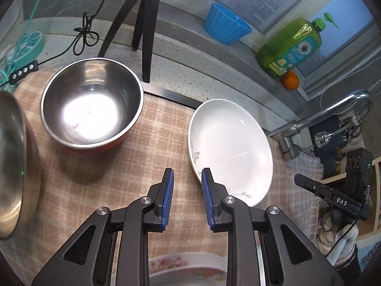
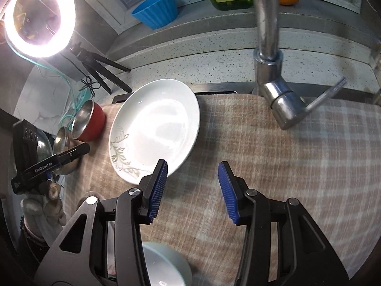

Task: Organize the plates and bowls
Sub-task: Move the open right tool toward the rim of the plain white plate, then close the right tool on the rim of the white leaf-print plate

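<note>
Desk [image 1: 214,76] is speckled grey stone, w/ a beige checked cloth [image 1: 95,178] spread over most of it; a window ledge runs behind, holding a blue fluted cup [image 1: 225,25], green soap bottle [image 1: 290,47] and an orange [image 1: 290,81]. A chrome tap [image 2: 271,59] rises at the back right, a black tripod [image 1: 145,31] stands at the back left, and a lit ring light [image 2: 39,15] glares in the right wrist view.

White plate [image 1: 233,147] lies flat on the cloth, face up, roughly mid-desk; its leaf sprig pattern sits on the near-left rim. In the left wrist view it looks oval, long axis running from near to far, but that's fisheye.

Count: 1 white plate on the cloth; 1 red-sided steel bowl [image 1: 91,102] upright to its left, well apart; 2 more steel bowls left of that, best seen in the right wrist view [image 2: 63,152]; a floral plate [image 1: 188,269] under the left gripper; a white bowl [image 2: 164,264] under the right one.

Left gripper [image 1: 187,175] is part open, holding nothing, its right finger over the plate's near-left rim. Right gripper [image 2: 193,170] is wider open, also holding nothing, just off the plate's near-right edge
</note>
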A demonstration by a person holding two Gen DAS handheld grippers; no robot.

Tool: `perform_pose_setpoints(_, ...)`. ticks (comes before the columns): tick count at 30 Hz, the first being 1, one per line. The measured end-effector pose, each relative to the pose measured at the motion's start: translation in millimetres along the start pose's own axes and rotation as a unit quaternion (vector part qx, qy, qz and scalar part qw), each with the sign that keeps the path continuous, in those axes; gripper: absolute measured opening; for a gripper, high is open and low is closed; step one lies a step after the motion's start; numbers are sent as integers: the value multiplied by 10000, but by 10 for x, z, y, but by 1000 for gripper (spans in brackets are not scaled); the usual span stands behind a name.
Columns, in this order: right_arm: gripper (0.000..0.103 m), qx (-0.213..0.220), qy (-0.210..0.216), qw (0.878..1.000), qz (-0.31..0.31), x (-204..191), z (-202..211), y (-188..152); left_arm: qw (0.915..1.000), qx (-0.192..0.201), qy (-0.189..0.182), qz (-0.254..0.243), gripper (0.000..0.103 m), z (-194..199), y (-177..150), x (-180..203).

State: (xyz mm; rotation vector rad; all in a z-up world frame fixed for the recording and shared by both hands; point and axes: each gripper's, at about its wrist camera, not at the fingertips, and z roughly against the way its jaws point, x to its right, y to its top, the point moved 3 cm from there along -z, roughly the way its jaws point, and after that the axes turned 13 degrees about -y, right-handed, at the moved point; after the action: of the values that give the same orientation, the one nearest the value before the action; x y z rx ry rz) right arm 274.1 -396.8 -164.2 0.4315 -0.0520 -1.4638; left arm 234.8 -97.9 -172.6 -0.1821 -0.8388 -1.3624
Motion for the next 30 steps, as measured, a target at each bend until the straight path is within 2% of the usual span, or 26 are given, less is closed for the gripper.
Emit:
perform_pose_setpoints(11, 46, -219, 25, 9997, -136, 11, -382, 276, 9998, -163, -8, 145, 22, -252, 178, -73)
perform_pose_setpoints(23, 25, -389, 13, 9992, -99, -60, -552, 339, 9991, -406, 71, -18, 19, -423, 181, -71)
perform_pose_setpoints(26, 17, -406, -7, 9992, -70, -104, -578, 351, 9991, -408, 96, -54, 11, -439, 182, -68)
perform_pose_setpoints(30, 12, -424, -66, 9991, 11, -146, -606, 365, 9990, -445, 64, -73, 10, -465, 206, -80)
